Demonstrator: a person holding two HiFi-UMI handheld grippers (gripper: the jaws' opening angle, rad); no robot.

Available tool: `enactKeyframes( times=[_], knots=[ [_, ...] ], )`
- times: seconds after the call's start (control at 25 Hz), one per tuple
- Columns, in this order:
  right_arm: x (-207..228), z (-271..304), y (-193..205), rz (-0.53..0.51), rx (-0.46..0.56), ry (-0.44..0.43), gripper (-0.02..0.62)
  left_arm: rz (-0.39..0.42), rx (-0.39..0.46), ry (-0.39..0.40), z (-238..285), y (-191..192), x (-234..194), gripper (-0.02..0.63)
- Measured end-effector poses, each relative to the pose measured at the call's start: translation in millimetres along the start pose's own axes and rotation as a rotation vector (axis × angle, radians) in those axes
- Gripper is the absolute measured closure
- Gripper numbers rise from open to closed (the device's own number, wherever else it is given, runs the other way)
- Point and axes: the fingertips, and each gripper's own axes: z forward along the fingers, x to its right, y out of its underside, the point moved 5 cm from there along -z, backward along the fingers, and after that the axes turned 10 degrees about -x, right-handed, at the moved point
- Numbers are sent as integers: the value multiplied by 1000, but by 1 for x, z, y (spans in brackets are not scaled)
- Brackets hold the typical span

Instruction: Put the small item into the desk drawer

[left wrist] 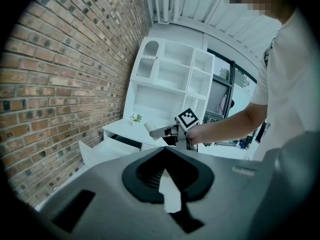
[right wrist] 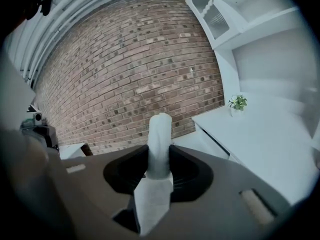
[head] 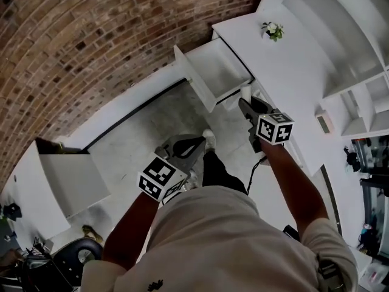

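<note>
The small item (right wrist: 160, 136) is a white, rounded cylinder, and my right gripper (right wrist: 160, 156) is shut on its lower part. In the head view that gripper (head: 248, 106) hangs by the desk's front edge. The item (head: 245, 93) points toward the open white drawer (head: 216, 72), just short of its near corner. The drawer pulls out from the white desk (head: 285, 72) toward the brick wall. My left gripper (head: 193, 145) hangs lower over the grey floor, jaws together and holding nothing. From the left gripper view I see the right gripper (left wrist: 167, 132), the item (left wrist: 149, 128) and the drawer (left wrist: 107, 149).
A small potted plant (head: 273, 30) stands on the desk top near the wall. White shelving (head: 340, 29) rises behind the desk. A white open box (head: 67, 175) sits on the floor at left, with a dark chair (head: 76, 254) near it. My leg and shoe (head: 209, 140) stand below the drawer.
</note>
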Motion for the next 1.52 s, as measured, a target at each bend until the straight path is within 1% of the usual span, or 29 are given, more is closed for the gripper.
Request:
enactKeyframes(
  times=[0.24, 0.4, 0.56, 0.84, 1.04, 1.16, 1.4, 1.52],
  knots=[
    [44, 67, -25, 17, -31, -4, 456, -26, -8, -47, 23, -27, -44, 600],
    [75, 113, -44, 16, -67, 3, 456, -40, -29, -58, 51, -47, -75, 600],
    [106, 156, -54, 14, -115, 14, 456, -41, -40, -73, 78, -71, -100, 600],
    [146, 224, -49, 70, -202, 21, 456, -83, -70, -92, 113, -94, -137, 600],
    [168, 272, -45, 42, -268, 35, 456, -114, -101, -99, 137, -96, -160, 600],
    [180, 301, -42, 47, -303, 42, 456, -135, -115, -106, 149, -99, -173, 600],
    [203, 352, -30, 52, -373, 87, 454, -180, -137, -105, 166, -101, -195, 600],
    [209, 374, -26, 75, -400, 118, 454, -201, -149, -111, 170, -97, -210, 600]
  ],
)
